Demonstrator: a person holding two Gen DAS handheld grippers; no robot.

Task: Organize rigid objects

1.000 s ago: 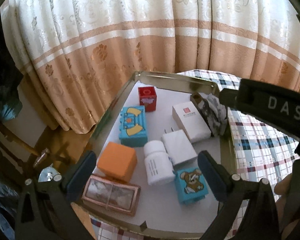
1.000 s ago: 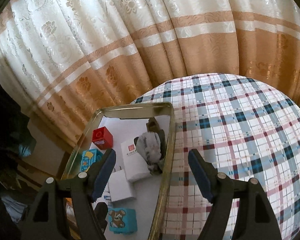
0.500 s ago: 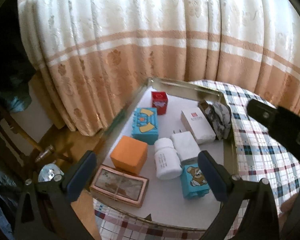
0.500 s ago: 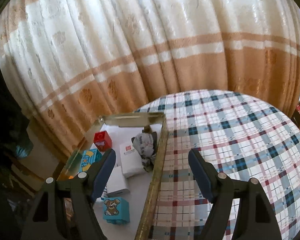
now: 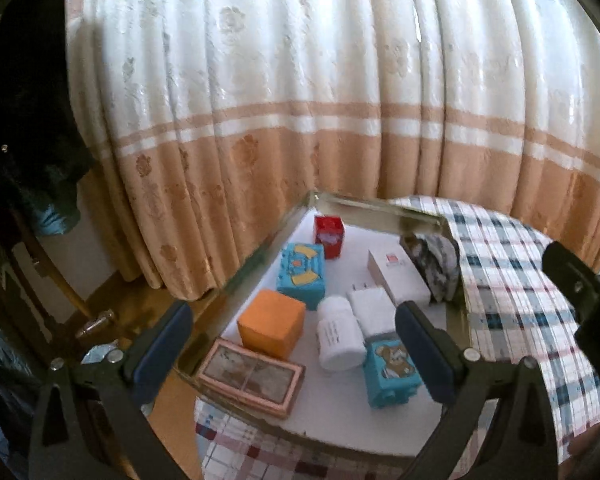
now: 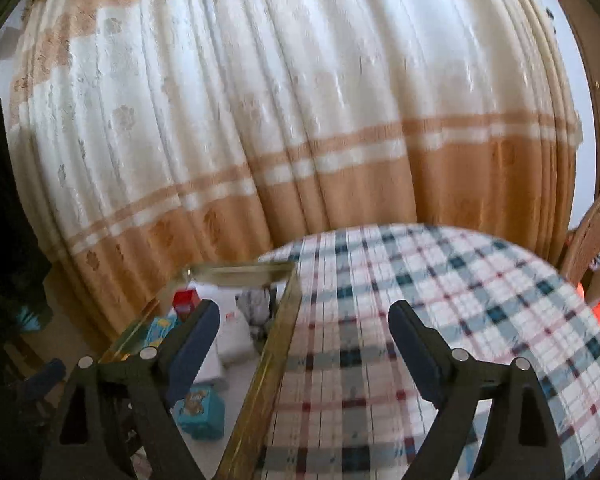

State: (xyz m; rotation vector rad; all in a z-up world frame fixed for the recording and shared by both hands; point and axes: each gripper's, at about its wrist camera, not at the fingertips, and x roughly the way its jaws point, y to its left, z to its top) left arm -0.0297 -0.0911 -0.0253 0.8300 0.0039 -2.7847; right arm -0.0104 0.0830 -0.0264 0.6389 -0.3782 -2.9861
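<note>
The curtain (image 5: 300, 120) fills the background of both views, and the counter (image 6: 440, 320) with its plaid cloth occupies the foreground. A brass-rimmed tray (image 5: 256, 264) sits on the counter's left portion and holds every rigid object in view; the plaid surface seen from the right wrist carries nothing. The left hand-held gripper (image 5: 292, 348) hangs above the near end of the tray with its fingers spread wide and nothing between them. The right hand-held gripper (image 6: 304, 344) is likewise spread and empty, positioned over the tray's right rim. Inside the tray, in descending size: a framed flat box (image 5: 252, 376) at the near rim, an orange box (image 5: 272, 324) just behind it, a white box (image 5: 396, 276) toward the far right, a blue block with yellow print (image 5: 302, 274), a blue bear block (image 5: 392, 372), a white bottle (image 5: 338, 338) lying on its side and a red block (image 5: 329, 231) at the far end. The orange box and white bottle lie between the left fingers' lines (the likeliest next targets, judging by alignment). To execute the pick well, select one object, descend vertically, and centre the fingers across its flat faces; the bottle may roll if grasped off-centre. Keep the fingers clear of neighbouring items, which stand close together.
</note>
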